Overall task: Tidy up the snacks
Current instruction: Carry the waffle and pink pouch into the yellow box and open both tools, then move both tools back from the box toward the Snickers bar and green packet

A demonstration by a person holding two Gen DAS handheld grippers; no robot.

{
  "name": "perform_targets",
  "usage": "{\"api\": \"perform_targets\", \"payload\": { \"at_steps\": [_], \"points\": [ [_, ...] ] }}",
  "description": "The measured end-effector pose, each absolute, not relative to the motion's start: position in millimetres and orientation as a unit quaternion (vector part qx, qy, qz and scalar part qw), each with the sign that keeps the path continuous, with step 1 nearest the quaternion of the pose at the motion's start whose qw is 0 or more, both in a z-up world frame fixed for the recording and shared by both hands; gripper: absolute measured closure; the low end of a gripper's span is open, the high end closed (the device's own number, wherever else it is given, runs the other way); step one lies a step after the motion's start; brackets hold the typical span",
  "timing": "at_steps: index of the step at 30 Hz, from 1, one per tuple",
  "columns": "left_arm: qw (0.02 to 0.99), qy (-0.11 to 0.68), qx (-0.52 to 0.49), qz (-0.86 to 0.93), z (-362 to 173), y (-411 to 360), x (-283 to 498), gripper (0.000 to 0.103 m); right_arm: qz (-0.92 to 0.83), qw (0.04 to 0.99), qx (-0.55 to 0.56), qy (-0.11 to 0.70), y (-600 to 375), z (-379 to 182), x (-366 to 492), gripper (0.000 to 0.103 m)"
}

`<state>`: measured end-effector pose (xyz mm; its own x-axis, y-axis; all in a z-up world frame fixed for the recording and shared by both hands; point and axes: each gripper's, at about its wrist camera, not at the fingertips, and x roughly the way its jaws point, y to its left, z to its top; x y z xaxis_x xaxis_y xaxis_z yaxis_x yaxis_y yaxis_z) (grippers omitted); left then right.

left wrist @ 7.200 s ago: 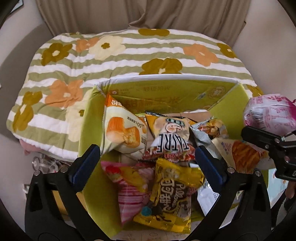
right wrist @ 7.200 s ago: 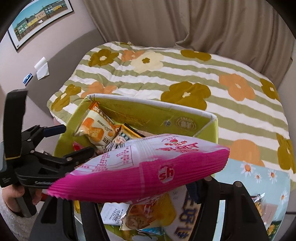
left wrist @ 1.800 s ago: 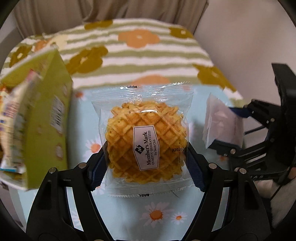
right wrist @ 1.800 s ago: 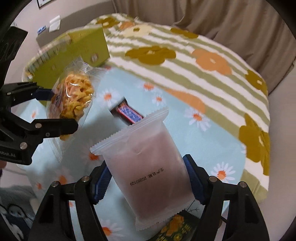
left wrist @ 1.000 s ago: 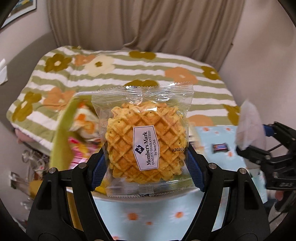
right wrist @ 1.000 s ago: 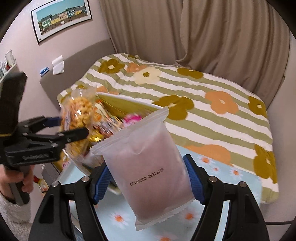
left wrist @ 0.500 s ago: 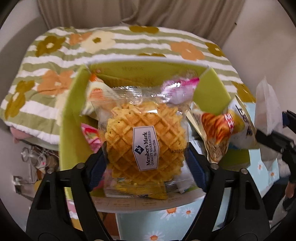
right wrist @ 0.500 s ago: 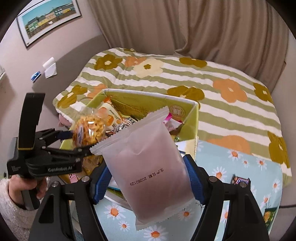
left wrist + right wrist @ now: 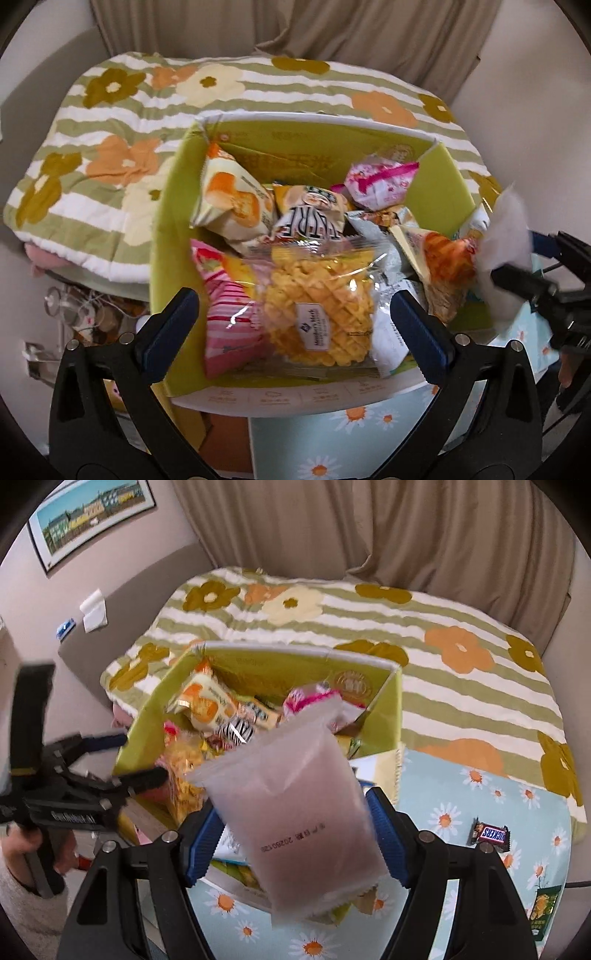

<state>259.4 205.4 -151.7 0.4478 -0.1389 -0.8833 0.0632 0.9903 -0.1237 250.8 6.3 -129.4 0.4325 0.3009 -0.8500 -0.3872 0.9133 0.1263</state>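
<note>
The waffle packet (image 9: 319,302) is seen lying on the heap of snacks inside the green box (image 9: 166,206), its long axis running from the box's near wall toward the far wall and its label end turned to the near side. The left gripper (image 9: 295,317) is held above it with the jaws opening and spread wide; the packet lies between the pads but is touched by neither. The frosted pouch (image 9: 299,812) is carried upright and slightly tilted in the right gripper (image 9: 295,834), its sealed top leaning toward the box and its serrated bottom edge hanging below the pads; those jaws are opening, and whether the pads still press on it cannot be told. The pouch is placed over the box's near right corner. Open room is left on the daisy-printed cloth (image 9: 480,812), where only a Snickers bar (image 9: 491,834) is seen lying near the right edge.
</note>
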Motion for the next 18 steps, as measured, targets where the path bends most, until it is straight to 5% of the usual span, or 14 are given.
{"api": "perform_targets", "payload": {
  "at_steps": [4, 18],
  "points": [
    [0.852, 0.52, -0.034, -0.055, -151, 206, 258, 0.0, 0.203, 0.858, -0.052, 0.469, 1, -134, 242, 0.005],
    [0.853, 0.517, -0.031, -0.063, -147, 194, 251, 0.0, 0.193, 0.87, -0.015, 0.454, -28, -125, 225, 0.004]
  ]
}}
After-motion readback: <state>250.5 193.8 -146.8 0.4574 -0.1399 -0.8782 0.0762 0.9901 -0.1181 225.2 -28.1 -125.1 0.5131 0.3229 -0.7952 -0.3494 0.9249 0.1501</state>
